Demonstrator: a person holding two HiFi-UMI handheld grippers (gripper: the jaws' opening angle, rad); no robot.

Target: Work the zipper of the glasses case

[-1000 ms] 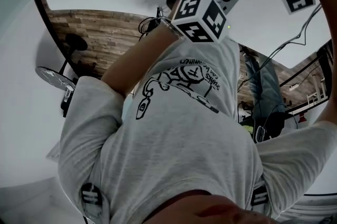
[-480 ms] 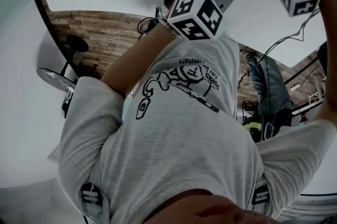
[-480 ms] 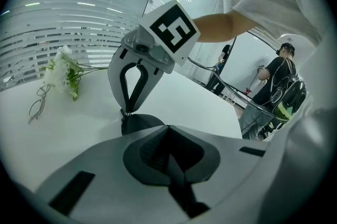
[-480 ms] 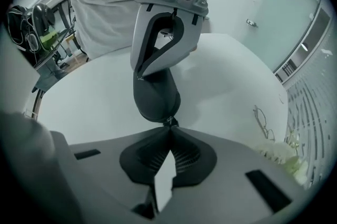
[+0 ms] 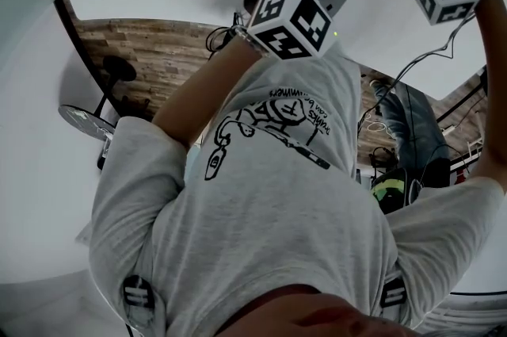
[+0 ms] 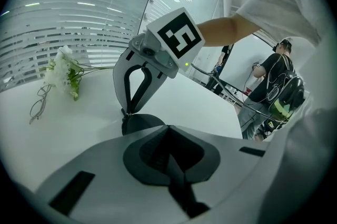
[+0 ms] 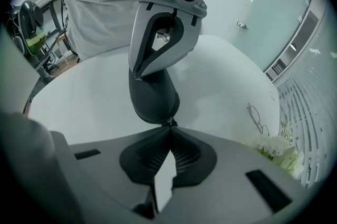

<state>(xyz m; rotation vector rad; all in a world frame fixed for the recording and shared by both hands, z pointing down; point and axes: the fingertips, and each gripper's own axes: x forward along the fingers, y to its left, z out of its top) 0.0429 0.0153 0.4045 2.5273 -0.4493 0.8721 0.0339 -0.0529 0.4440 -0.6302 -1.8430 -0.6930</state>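
Pinching opposite ends of the dark glasses case [image 7: 154,96], both grippers hold it over the white table [image 7: 79,96], well in from its edges; the left gripper [image 7: 138,78] has its fingers closed on the far end; the right gripper [image 7: 169,127] has its fingers closed on a small metal bit, likely the zipper pull [image 7: 169,122]; to run the zipper well, I judge the left should anchor firmly while the right draws the pull along the seam's curve; glasses [image 7: 258,116] and flowers [image 7: 276,146] lie nearer the window-side edge.
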